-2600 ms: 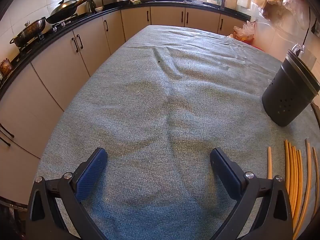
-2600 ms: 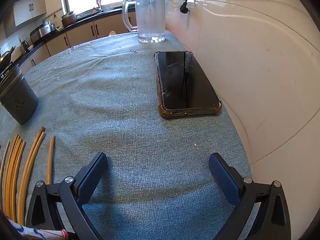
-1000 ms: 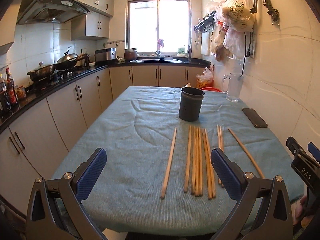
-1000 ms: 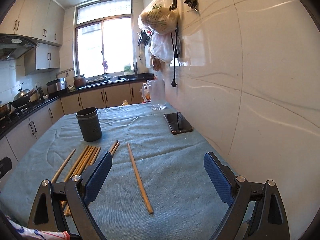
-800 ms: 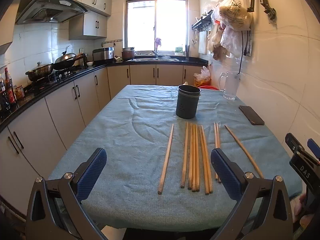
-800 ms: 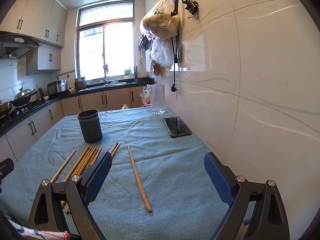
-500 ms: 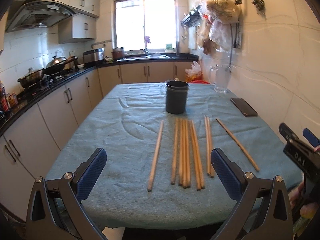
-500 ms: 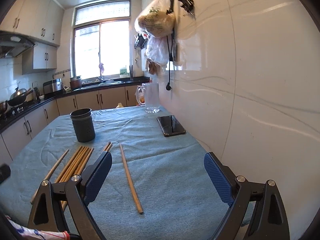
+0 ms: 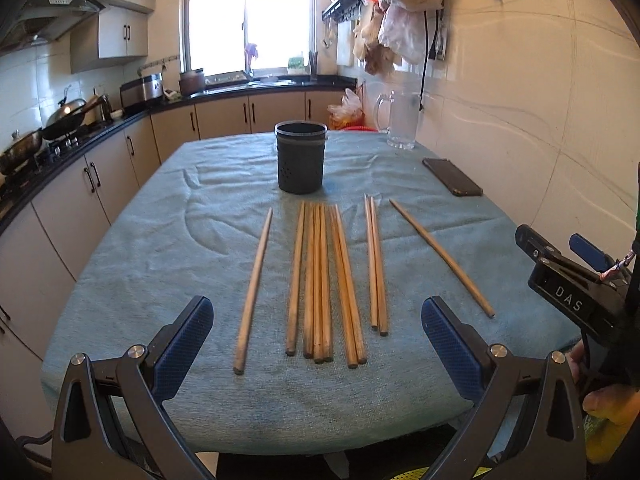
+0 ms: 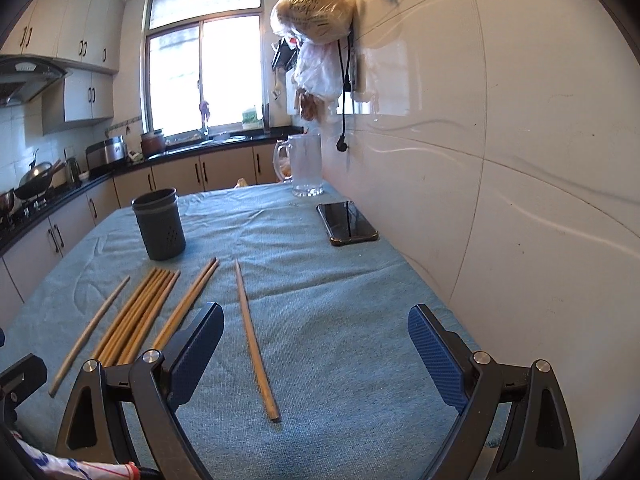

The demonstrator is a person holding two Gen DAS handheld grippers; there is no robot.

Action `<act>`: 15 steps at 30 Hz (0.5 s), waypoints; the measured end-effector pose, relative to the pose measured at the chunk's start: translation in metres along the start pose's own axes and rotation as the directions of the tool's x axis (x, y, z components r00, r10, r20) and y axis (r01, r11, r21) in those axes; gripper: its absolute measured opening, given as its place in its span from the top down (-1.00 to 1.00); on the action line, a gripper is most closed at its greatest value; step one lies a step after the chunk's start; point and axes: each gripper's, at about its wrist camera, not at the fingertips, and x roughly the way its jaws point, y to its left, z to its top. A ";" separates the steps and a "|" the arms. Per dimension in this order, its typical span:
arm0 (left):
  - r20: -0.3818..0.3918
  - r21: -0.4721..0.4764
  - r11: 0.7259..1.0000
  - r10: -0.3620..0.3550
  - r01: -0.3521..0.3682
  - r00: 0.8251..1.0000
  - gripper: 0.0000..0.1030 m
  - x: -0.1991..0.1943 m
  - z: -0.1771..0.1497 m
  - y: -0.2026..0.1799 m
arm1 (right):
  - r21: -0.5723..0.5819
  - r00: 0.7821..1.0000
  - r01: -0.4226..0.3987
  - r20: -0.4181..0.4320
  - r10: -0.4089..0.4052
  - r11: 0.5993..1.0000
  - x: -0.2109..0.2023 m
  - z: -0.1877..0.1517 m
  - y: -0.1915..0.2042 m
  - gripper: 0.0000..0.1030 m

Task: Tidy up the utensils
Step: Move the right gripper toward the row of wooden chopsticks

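Observation:
Several wooden chopsticks (image 9: 320,280) lie side by side on the blue-green tablecloth (image 9: 160,248), pointing toward a dark perforated holder cup (image 9: 301,157) that stands upright behind them. One chopstick (image 9: 440,254) lies apart at the right, angled. My left gripper (image 9: 318,344) hovers open at the table's near edge, nothing between its pads. In the right wrist view the chopsticks (image 10: 140,312) sit at the left, the lone chopstick (image 10: 254,336) between my fingers' line, and the cup (image 10: 159,224) further back. My right gripper (image 10: 316,348) is open and empty; it also shows as a black body (image 9: 568,288) at the far right.
A black phone (image 10: 347,222) and a glass mug (image 10: 302,166) sit along the tiled wall (image 10: 520,160) on the right. Plastic bags (image 10: 316,20) hang above. Kitchen cabinets (image 9: 72,200) and a stove with pans run along the left. A hand (image 9: 600,396) holds the right gripper.
Both grippers have pulled back and risen from close over the cloth to the table's near edge, bringing the whole table into view. Over the last second both views drifted slightly. Jaws stayed open.

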 end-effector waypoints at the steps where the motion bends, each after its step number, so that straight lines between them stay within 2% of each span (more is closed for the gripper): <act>1: -0.007 -0.001 1.000 -0.003 0.003 1.000 -1.00 0.002 0.000 0.000 | -0.002 1.000 0.002 -0.006 -0.002 1.000 0.002 -0.001 0.000 -0.86; 15: -0.056 0.010 1.000 0.009 -0.009 0.998 -1.00 0.029 0.006 0.004 | -0.052 0.992 -0.064 -0.116 0.057 0.997 0.039 0.001 0.010 -0.86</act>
